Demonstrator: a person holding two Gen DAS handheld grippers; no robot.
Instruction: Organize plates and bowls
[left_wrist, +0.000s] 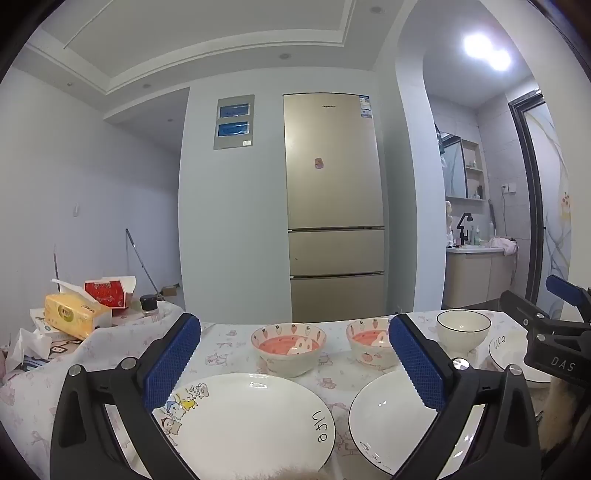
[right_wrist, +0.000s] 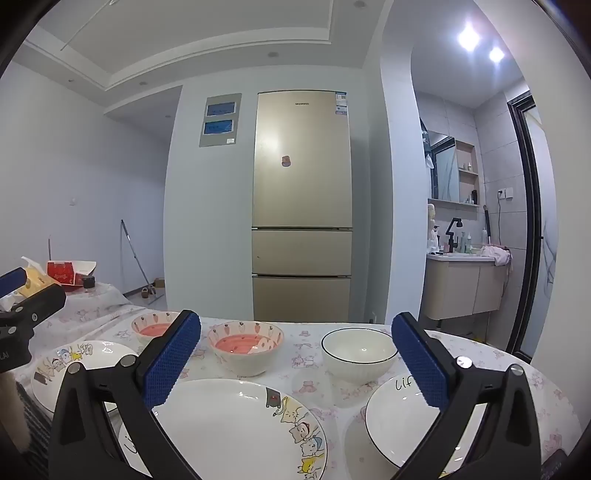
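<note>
Three white plates and three bowls sit on a table with a patterned cloth (left_wrist: 229, 343). In the left wrist view, my left gripper (left_wrist: 295, 365) is open above a cartoon "life" plate (left_wrist: 251, 424), with a black-rimmed plate (left_wrist: 388, 417) to its right. Behind stand two pink carrot-pattern bowls (left_wrist: 289, 345) (left_wrist: 369, 345) and a white black-rimmed bowl (left_wrist: 463, 330). In the right wrist view, my right gripper (right_wrist: 295, 365) is open above the middle cartoon plate (right_wrist: 236, 428), between another cartoon plate (right_wrist: 85, 362) and a black-rimmed plate (right_wrist: 399, 424). Both grippers are empty.
A yellow tissue pack (left_wrist: 74, 314), a red box (left_wrist: 107, 291) and a small jar (left_wrist: 149, 302) sit at the table's far left. A gold fridge (left_wrist: 332, 206) stands behind the table. A washroom with a sink cabinet (right_wrist: 461, 288) opens at the right.
</note>
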